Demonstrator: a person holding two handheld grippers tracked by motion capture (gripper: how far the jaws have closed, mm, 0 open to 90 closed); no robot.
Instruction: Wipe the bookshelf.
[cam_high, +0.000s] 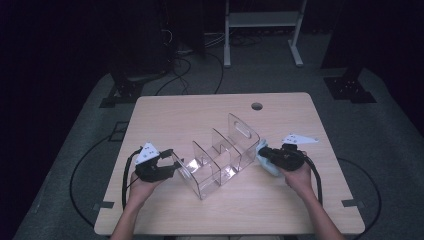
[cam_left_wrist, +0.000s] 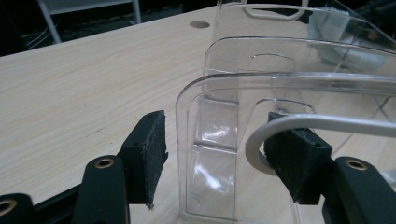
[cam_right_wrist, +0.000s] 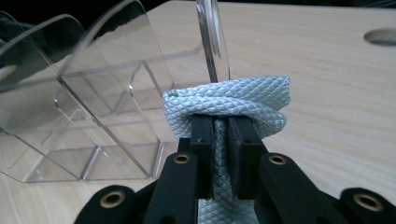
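I see a pale wooden table from above, with my two forearms coming in from the bottom edge; at its middle stands a clear plastic divided organizer, set slantwise, its tallest wall with a handle slot at the far right end and its lowest wall nearest my left side; my left gripper sits at that low end, and in the left gripper view its jaws are spread, one pad outside the front wall and one behind it, neither clearly pressing on the plastic; a white cable loops across in front of the right pad; my right gripper is at the organizer's tall end, its jaws pinched tightly on a folded light blue cloth with a diamond weave; in the right gripper view the cloth bunches over the jaw tips and lies right against the edge of the tall wall; a round cable hole marks the table's far side; beyond it lie floor cables and a white frame stand in the dark
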